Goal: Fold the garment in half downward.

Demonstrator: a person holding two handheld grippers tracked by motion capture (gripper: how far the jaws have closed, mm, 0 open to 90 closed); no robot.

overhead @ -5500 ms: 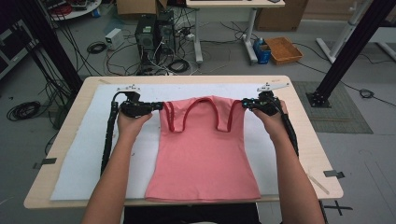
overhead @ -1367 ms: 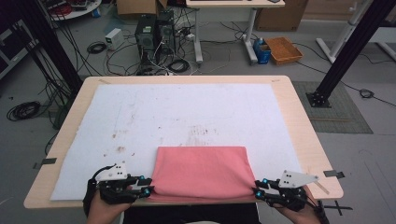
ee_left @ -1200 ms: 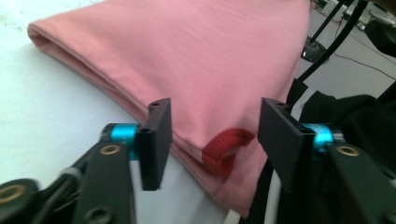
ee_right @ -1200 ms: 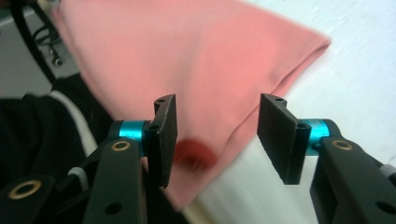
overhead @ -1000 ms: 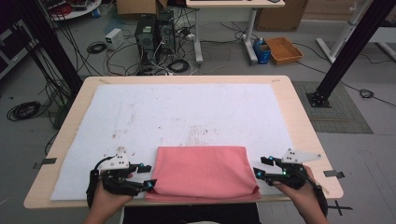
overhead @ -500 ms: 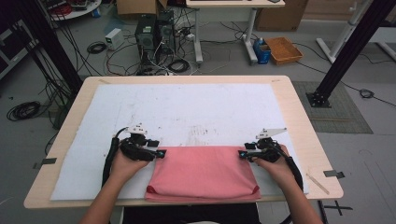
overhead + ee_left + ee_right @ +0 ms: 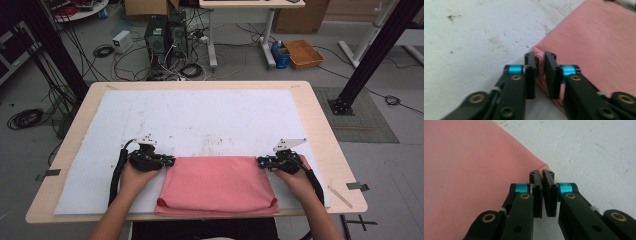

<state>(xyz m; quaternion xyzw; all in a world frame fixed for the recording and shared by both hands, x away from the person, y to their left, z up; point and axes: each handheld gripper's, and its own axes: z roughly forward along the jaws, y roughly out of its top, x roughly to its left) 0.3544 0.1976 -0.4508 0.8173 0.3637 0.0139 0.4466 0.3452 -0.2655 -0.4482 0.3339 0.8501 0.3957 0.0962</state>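
A pink garment (image 7: 217, 185) lies folded in a rectangle near the table's front edge, on a white sheet (image 7: 200, 120). My left gripper (image 7: 170, 161) sits at its far left corner, my right gripper (image 7: 260, 161) at its far right corner. In the left gripper view the jaws of the left gripper (image 7: 540, 56) have just closed, and a fold of the pink cloth (image 7: 594, 45) is pinched between them. In the right gripper view the right gripper (image 7: 541, 173) has just closed too. Its tips meet at the corner of the cloth (image 7: 469, 170), leaving a thin slit.
The wooden table (image 7: 320, 130) shows as a bare rim around the white sheet, which has dark specks near its middle. Beyond the table are computer towers (image 7: 162, 37), cables and an orange crate (image 7: 305, 52) on the floor. A black post (image 7: 370, 55) stands at the right.
Both grippers moved from the garment's near corners up its sides to the far corners, then stayed put. Their jaws closed there. Much earlier the garment lay unfolded as a tank top.
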